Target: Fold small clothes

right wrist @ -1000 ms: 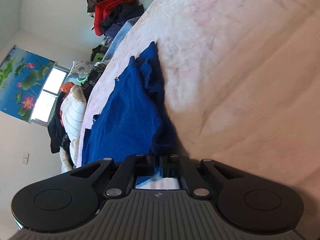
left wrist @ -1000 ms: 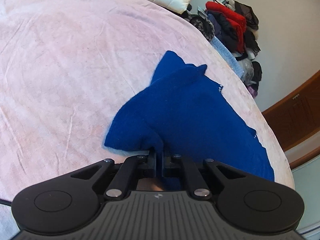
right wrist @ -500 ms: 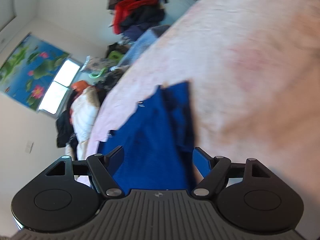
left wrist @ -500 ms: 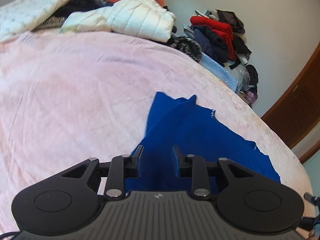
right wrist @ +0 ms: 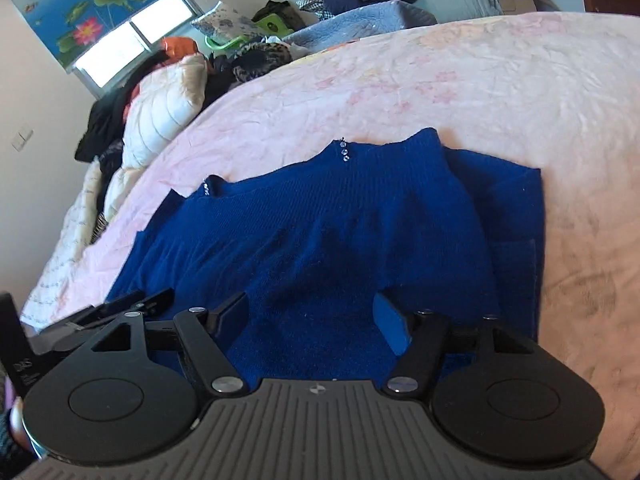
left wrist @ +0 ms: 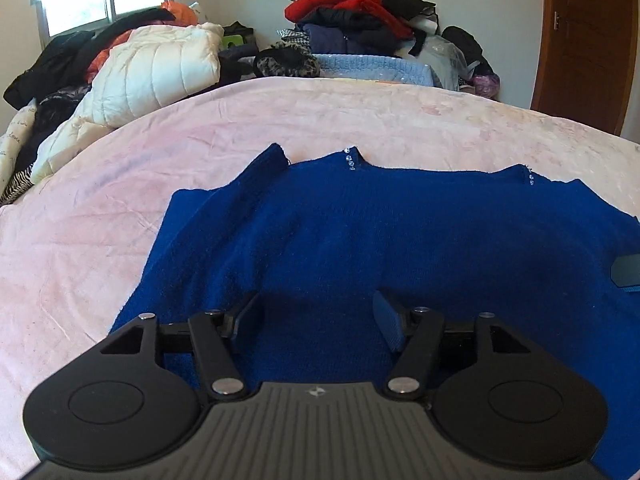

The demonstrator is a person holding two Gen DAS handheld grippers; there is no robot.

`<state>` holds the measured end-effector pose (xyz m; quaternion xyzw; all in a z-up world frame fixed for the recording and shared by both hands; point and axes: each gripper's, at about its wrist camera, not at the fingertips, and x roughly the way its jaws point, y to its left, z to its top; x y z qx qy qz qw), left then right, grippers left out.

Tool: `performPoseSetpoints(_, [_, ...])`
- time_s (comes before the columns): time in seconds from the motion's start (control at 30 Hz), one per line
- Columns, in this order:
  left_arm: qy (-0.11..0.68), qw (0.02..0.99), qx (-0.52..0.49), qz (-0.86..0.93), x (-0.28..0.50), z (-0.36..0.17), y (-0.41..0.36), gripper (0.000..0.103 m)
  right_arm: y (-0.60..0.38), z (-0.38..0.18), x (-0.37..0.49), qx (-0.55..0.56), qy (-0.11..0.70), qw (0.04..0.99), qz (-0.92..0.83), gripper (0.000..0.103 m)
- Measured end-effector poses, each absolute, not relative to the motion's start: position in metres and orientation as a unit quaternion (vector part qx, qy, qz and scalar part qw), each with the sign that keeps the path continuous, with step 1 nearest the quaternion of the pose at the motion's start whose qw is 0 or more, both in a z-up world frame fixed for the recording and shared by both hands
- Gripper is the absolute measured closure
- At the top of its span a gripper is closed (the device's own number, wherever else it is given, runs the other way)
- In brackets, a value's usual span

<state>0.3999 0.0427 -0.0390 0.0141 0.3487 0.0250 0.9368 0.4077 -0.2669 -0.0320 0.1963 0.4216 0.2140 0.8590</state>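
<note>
A small dark blue knitted garment (left wrist: 380, 232) lies spread flat on the pink bedspread (left wrist: 100, 208), with small rhinestone rows at its far edge. It also fills the right wrist view (right wrist: 340, 232), with one side folded over at the right. My left gripper (left wrist: 318, 314) is open and empty just above the garment's near edge. My right gripper (right wrist: 310, 314) is open and empty over the near edge too. The tip of the right gripper shows at the right edge of the left wrist view (left wrist: 626, 271), and the left gripper shows at the left of the right wrist view (right wrist: 120, 304).
A white puffer jacket (left wrist: 160, 68) and dark clothes lie at the bed's far left. A pile of red and dark clothes (left wrist: 352, 4) and a light blue knit (left wrist: 372, 66) sit behind the bed. A wooden door (left wrist: 588, 40) stands at right.
Both grippers were shut on the blue garment's edge one second ago. They opened, let it go, and pulled back and up. The garment now lies flat.
</note>
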Motion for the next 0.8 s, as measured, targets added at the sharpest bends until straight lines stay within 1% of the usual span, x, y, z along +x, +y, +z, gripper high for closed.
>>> performPoseSetpoints(0.1, [0.349, 0.937, 0.017, 0.021, 0.400, -0.039, 0.041, 0.040, -0.275, -0.031, 0.410, 0.214, 0.426, 0.852, 0.215, 0.041])
performPoseSetpoints(0.17, [0.350, 0.936, 0.015, 0.019, 0.400, -0.039, 0.042, 0.040, -0.275, -0.020, 0.414, 0.220, 0.428, 0.857, 0.186, 0.042])
performPoseSetpoints(0.23, [0.348, 0.937, 0.016, 0.018, 0.399, -0.039, 0.041, 0.040, -0.269, -0.003, 0.413, 0.214, 0.397, 0.873, 0.186, 0.041])
performPoseSetpoints(0.27, [0.347, 0.938, 0.017, 0.019, 0.399, -0.040, 0.041, 0.040, -0.263, 0.005, 0.415, 0.210, 0.381, 0.877, 0.202, 0.039])
performPoseSetpoints(0.37, [0.343, 0.939, 0.016, 0.021, 0.400, -0.041, 0.041, 0.039, -0.231, 0.015, 0.428, 0.188, 0.386, 0.869, 0.244, 0.021])
performPoseSetpoints(0.47, [0.342, 0.939, 0.014, 0.021, 0.400, -0.041, 0.041, 0.039, -0.196, 0.008, 0.447, 0.143, 0.411, 0.863, 0.257, 0.020])
performPoseSetpoints(0.57, [0.340, 0.940, 0.013, 0.017, 0.399, -0.041, 0.043, 0.039, -0.179, -0.022, 0.463, 0.123, 0.465, 0.844, 0.237, 0.022])
performPoseSetpoints(0.6, [0.338, 0.941, 0.012, 0.014, 0.399, -0.042, 0.045, 0.038, -0.180, -0.028, 0.458, 0.120, 0.438, 0.856, 0.248, 0.022])
performPoseSetpoints(0.63, [0.336, 0.942, 0.011, 0.012, 0.399, -0.042, 0.045, 0.038, -0.181, -0.031, 0.457, 0.119, 0.433, 0.855, 0.258, 0.019])
performPoseSetpoints(0.7, [0.334, 0.943, 0.004, 0.008, 0.398, -0.041, 0.048, 0.038, -0.182, -0.028, 0.450, 0.116, 0.431, 0.857, 0.258, 0.019])
performPoseSetpoints(0.77, [0.316, 0.948, -0.029, 0.017, 0.388, -0.034, 0.057, 0.038, -0.179, -0.022, 0.448, 0.104, 0.435, 0.859, 0.248, 0.019])
performPoseSetpoints(0.8, [0.292, 0.954, -0.059, 0.027, 0.374, -0.027, 0.065, 0.038, -0.180, -0.017, 0.445, 0.109, 0.435, 0.862, 0.237, 0.021])
